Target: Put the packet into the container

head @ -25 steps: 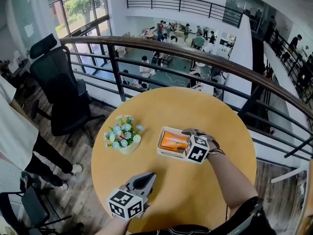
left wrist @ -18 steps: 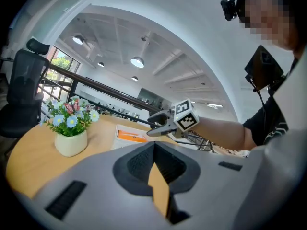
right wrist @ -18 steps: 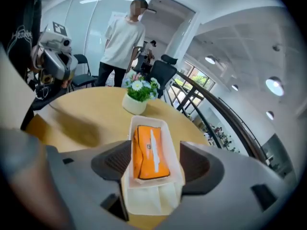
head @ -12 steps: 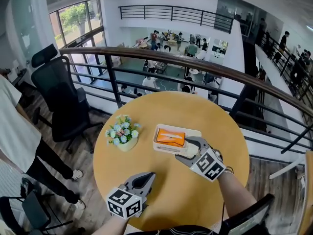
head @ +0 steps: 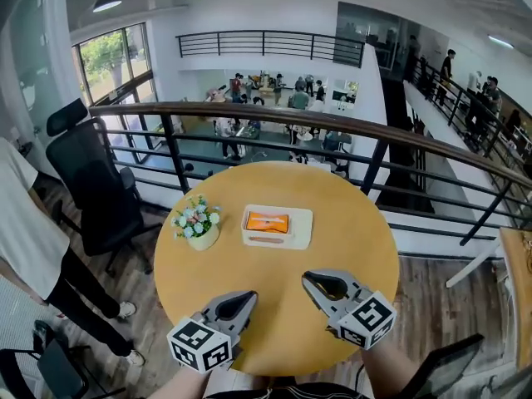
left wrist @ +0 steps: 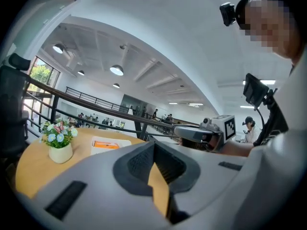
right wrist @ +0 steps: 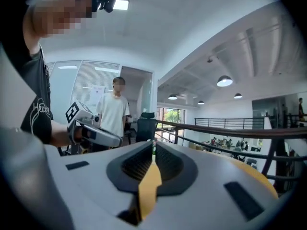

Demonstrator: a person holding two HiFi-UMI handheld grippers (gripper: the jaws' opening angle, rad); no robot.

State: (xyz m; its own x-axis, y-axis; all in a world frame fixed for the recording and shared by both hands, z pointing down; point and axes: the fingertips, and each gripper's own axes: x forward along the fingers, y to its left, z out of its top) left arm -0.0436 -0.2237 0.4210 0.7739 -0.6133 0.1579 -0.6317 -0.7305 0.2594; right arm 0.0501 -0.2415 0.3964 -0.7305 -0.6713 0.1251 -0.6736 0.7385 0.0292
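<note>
While both hover over the near edge of the round table (head: pixel 366 248), L gripper (head: pixel 246 296) and R gripper (head: pixel 311 278) each show jaws together w/ nothing between; R's have just been closing. Mid-table: orange packet (head: pixel 267 222) lies flat inside the white container (head: pixel 301 228), well apart from both grippers. To its left in head view, near but not touching: pot of flowers (head: pixel 196 224). Beyond: dark railing (head: pixel 274 113); black office chair (head: pixel 83 181) far left.

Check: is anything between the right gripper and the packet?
Nothing visible. Only bare table lies between the right gripper, whose jaws have just been closing on nothing, and the packet, which already lies in the container. The flower pot stands off to the left.
</note>
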